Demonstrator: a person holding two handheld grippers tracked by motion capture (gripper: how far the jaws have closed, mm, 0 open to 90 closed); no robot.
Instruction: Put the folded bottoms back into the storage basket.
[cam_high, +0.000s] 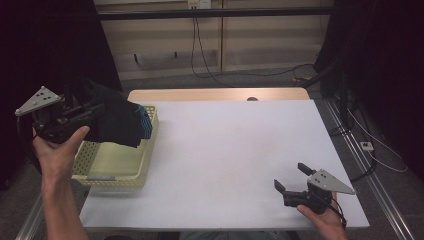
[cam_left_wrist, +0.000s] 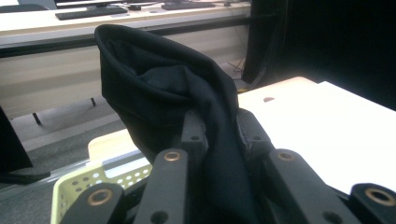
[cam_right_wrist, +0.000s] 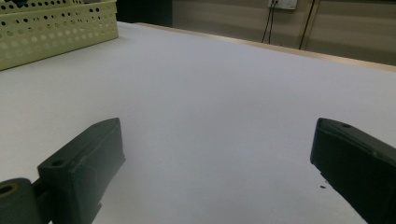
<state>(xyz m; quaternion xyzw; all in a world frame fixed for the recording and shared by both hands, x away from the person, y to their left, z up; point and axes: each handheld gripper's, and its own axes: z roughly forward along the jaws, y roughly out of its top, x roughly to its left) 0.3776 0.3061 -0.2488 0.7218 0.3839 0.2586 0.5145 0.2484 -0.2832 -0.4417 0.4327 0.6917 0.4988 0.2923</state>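
My left gripper (cam_high: 95, 111) is raised over the pale yellow perforated basket (cam_high: 134, 176) at the table's left and is shut on a black garment (cam_high: 117, 120). The cloth hangs from the jaws above the basket, with a blue striped patch (cam_high: 145, 122) showing at its right edge. In the left gripper view the black garment (cam_left_wrist: 173, 93) bunches up between and over the jaws of the left gripper (cam_left_wrist: 222, 133). My right gripper (cam_high: 291, 177) rests low near the table's front right edge, wide open and empty. In its own view the right gripper (cam_right_wrist: 217, 140) frames bare white table.
A white sheet (cam_high: 230, 150) covers the table, with a wooden strip (cam_high: 215, 94) along the far edge. The basket (cam_right_wrist: 56, 25) also shows far left in the right gripper view. Cables (cam_high: 200, 45) hang behind the table; dark curtains stand at both sides.
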